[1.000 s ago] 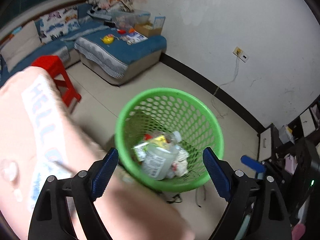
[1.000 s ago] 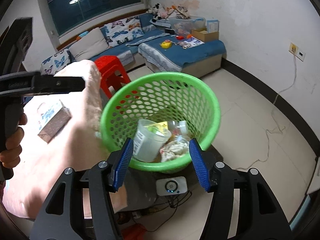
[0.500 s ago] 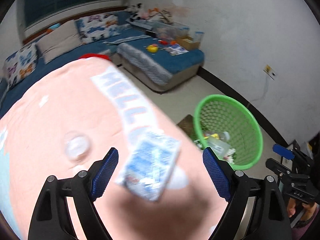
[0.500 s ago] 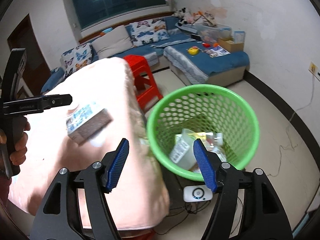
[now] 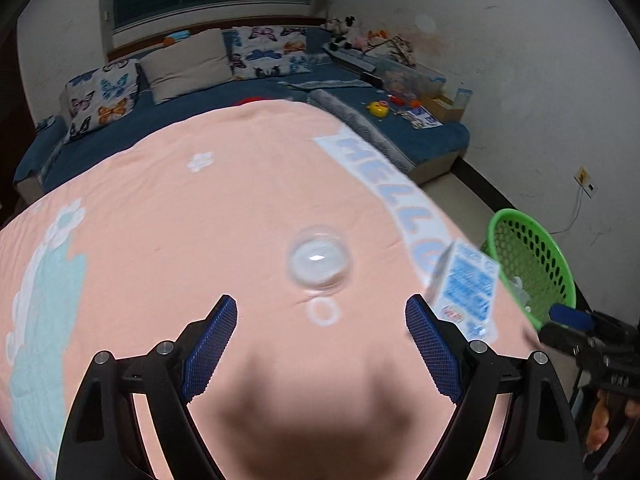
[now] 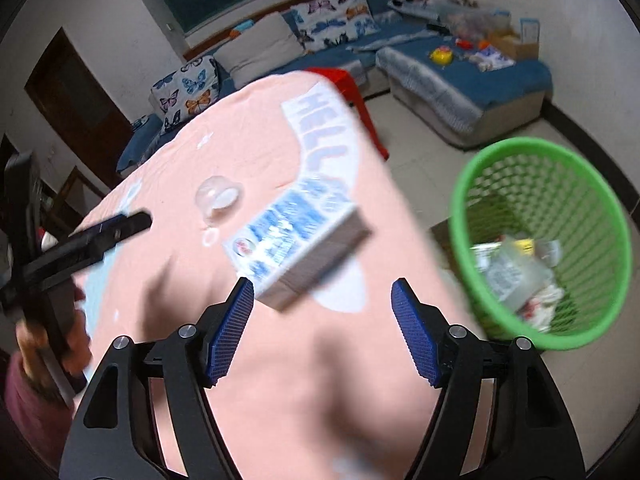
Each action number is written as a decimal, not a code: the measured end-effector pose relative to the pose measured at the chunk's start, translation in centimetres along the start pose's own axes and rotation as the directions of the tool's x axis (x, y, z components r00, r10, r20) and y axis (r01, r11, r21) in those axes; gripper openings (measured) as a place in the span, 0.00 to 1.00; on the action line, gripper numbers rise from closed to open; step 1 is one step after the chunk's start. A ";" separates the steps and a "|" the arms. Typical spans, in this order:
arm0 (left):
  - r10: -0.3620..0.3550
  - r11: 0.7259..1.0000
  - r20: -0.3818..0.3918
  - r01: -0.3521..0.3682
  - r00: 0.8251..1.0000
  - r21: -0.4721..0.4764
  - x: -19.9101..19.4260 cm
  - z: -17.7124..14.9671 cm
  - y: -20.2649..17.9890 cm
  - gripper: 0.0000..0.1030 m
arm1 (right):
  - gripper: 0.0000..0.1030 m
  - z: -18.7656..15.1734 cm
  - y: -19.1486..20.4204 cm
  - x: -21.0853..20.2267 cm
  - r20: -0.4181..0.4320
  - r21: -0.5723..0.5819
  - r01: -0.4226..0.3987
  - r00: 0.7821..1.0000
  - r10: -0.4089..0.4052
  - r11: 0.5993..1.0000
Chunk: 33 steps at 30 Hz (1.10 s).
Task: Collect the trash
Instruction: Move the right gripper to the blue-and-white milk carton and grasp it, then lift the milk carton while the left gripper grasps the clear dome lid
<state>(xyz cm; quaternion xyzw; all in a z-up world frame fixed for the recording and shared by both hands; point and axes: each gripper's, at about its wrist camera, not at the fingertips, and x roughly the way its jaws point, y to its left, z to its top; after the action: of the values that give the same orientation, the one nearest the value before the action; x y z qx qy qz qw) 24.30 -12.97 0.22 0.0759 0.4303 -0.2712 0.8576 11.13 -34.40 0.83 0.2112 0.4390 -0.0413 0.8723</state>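
A clear plastic dome cup lies on the pink tablecloth, with a small white ring beside it. My left gripper is open and empty, just short of the cup. A blue and white carton lies near the table's right edge, just ahead of my open, empty right gripper. The carton also shows in the left wrist view. The cup shows in the right wrist view. A green mesh basket holding a plastic bottle and crumpled trash stands on the floor right of the table.
A blue sofa with butterfly pillows runs along the far wall. A red stool stands beyond the table. My left gripper's arm shows at the left of the right wrist view. Tiled floor lies around the basket.
Both grippers have swung from over the green basket back left over the table. The carton and cup have come into view ahead of the fingers. Both grippers stay open.
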 end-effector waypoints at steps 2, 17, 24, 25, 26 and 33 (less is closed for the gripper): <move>0.003 1.000 0.004 -0.003 1.000 -0.013 -0.3 -0.6 1.4 0.81 | 0.70 0.9 1.4 1.2 -0.018 0.025 0.008 1.000 -0.008 1.000; 0.001 0.999 -0.002 -0.001 1.000 -0.050 -0.2 -3.0 7.9 0.81 | 0.76 4.2 4.1 6.9 -0.119 0.212 0.192 0.978 -0.170 0.958; -0.018 0.999 -0.012 0.018 1.000 -0.042 0.4 -3.3 8.2 0.81 | 0.77 4.5 3.7 8.2 -0.158 0.238 0.237 0.966 -0.203 0.942; -0.019 0.999 -0.013 0.019 1.000 -0.040 0.5 -3.4 8.1 0.81 | 0.77 4.5 3.7 8.4 -0.164 0.241 0.240 0.965 -0.204 0.940; -0.019 0.999 -0.016 0.018 1.000 -0.039 0.7 -3.4 8.1 0.81 | 0.77 4.5 3.6 8.7 -0.172 0.242 0.245 0.963 -0.207 0.939; -0.034 0.999 -0.026 0.034 0.999 -0.028 1.4 -3.5 7.6 0.81 | 0.77 4.5 3.6 9.7 -0.194 0.239 0.252 0.959 -0.208 0.938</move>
<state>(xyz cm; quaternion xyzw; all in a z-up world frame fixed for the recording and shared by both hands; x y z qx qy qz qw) 26.58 -5.84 -3.87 0.0603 0.4466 -0.2788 0.8481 21.34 -31.86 -3.24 0.2742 0.5224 -0.1830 0.7864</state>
